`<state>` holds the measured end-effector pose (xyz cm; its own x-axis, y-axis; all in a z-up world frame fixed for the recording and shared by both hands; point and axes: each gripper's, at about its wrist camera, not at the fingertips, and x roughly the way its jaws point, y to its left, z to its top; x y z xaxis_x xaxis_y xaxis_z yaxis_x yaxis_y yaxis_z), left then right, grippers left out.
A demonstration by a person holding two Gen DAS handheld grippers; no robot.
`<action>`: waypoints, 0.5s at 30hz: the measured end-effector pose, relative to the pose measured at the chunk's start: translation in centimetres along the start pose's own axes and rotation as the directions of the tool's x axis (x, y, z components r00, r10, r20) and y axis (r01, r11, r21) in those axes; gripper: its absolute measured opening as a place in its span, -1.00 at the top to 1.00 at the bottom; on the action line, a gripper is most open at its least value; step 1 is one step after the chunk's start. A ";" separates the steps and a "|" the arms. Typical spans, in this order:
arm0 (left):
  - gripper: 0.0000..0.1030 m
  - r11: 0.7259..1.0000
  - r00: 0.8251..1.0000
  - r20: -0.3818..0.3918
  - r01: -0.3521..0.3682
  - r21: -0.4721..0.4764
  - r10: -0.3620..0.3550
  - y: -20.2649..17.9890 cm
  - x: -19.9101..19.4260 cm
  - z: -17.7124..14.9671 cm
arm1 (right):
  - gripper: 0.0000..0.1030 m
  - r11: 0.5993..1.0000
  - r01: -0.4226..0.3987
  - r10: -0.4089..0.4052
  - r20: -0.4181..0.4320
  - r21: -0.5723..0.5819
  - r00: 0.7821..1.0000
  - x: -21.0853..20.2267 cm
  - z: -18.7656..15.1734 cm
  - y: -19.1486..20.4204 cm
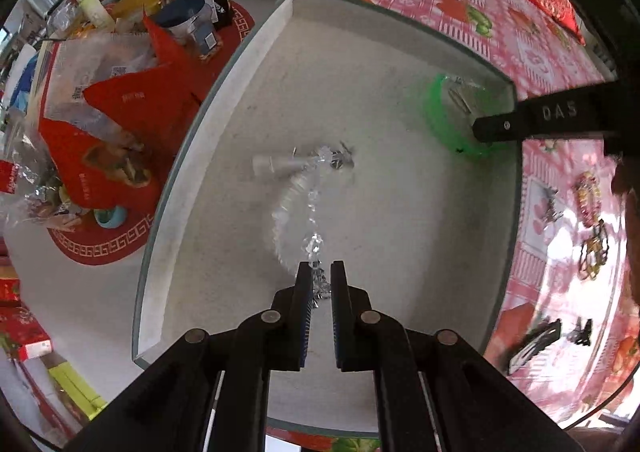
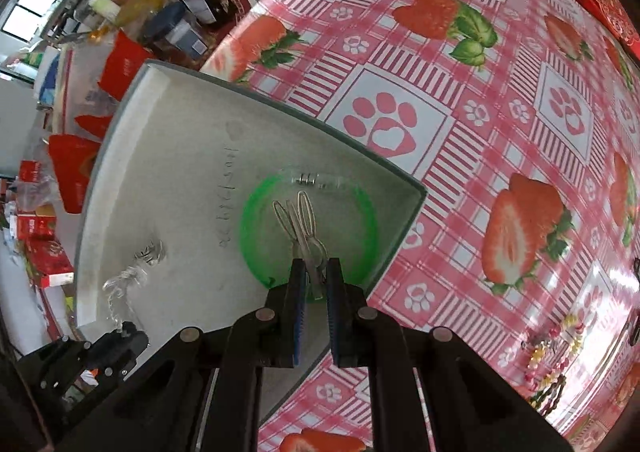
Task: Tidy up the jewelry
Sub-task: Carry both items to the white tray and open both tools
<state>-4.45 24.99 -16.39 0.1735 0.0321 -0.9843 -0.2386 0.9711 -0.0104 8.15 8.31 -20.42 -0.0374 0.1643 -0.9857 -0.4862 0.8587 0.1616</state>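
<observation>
A white tray (image 1: pixel 208 156) lies on the strawberry tablecloth. My left gripper (image 1: pixel 321 272) points down over it, shut on a clear crystal bead chain (image 1: pixel 310 208). The chain trails across the tray floor to a clear tube-like end piece (image 1: pixel 272 163). My right gripper (image 2: pixel 316 272) is shut on silver hair clips (image 2: pixel 302 218), which hang inside a green bangle (image 2: pixel 249 228) in the tray's (image 2: pixel 172 148) near corner. The bangle (image 1: pixel 434 120) and one right finger (image 1: pixel 504 126) show in the left wrist view. In the right wrist view, the left gripper (image 2: pixel 122 332) and the chain (image 2: pixel 132 276) appear at lower left.
Colourful beaded bracelets (image 1: pixel 588 198) (image 2: pixel 558 344) and black hair clips (image 1: pixel 538 340) lie on the pink tablecloth (image 2: pixel 480 100) beside the tray. Past the table edge are red bags (image 1: pixel 120 120), boxes and bottles (image 1: pixel 92 6) on the floor.
</observation>
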 end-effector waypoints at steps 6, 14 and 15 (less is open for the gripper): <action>0.73 0.998 0.998 -0.001 -0.060 0.027 0.060 -0.3 -0.1 -0.3 | 0.77 1.000 0.003 -0.003 -0.021 0.002 1.000 1.1 0.3 0.1; 0.73 0.995 0.996 0.033 -0.090 0.052 0.088 -0.7 -1.8 -0.1 | 0.38 0.999 -0.044 0.044 -0.002 0.024 0.999 -0.2 0.1 -0.2; 0.73 0.995 0.996 0.036 -0.084 0.049 0.082 -0.7 -2.0 0.0 | 0.15 0.999 -0.050 0.050 0.003 0.023 0.999 -0.5 -0.1 -0.3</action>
<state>-4.61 24.21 -14.40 0.1872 0.1199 -0.9750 -0.2052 0.9754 0.0806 8.20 7.94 -19.95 -0.0585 0.2083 -0.9763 -0.4637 0.8604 0.2114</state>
